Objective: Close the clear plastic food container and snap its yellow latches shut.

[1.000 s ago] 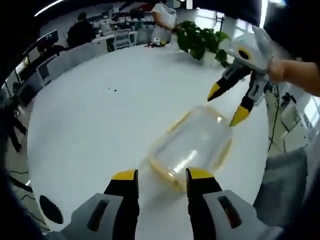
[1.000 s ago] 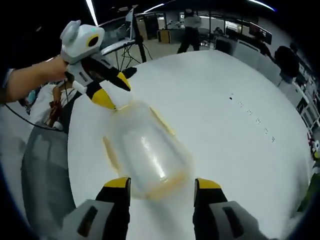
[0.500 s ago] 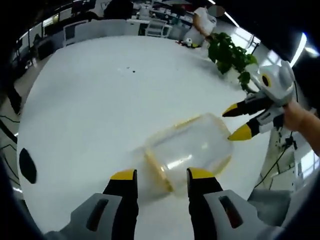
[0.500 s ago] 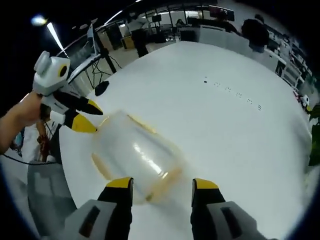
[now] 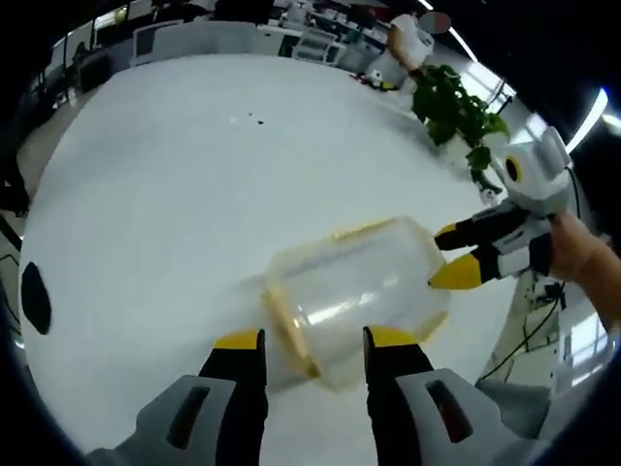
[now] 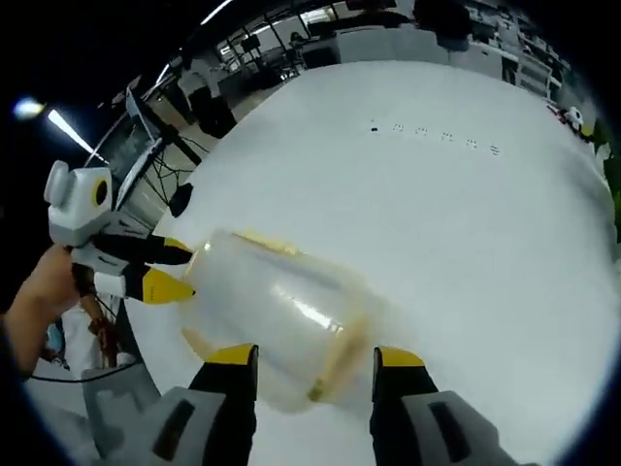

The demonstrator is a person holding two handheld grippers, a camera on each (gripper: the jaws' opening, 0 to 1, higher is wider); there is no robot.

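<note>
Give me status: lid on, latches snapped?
Lid looks seated on the clear container, which lies on the white table. In hand: the left gripper and right gripper, jaws open, flank its two ends. The yellow latches are blurred, so whether they're snapped can't be told; latching probably remains.

An open-plan office: rows of desks with monitors and chairs ring a big white round surface, with a potted plant nearby.
</note>
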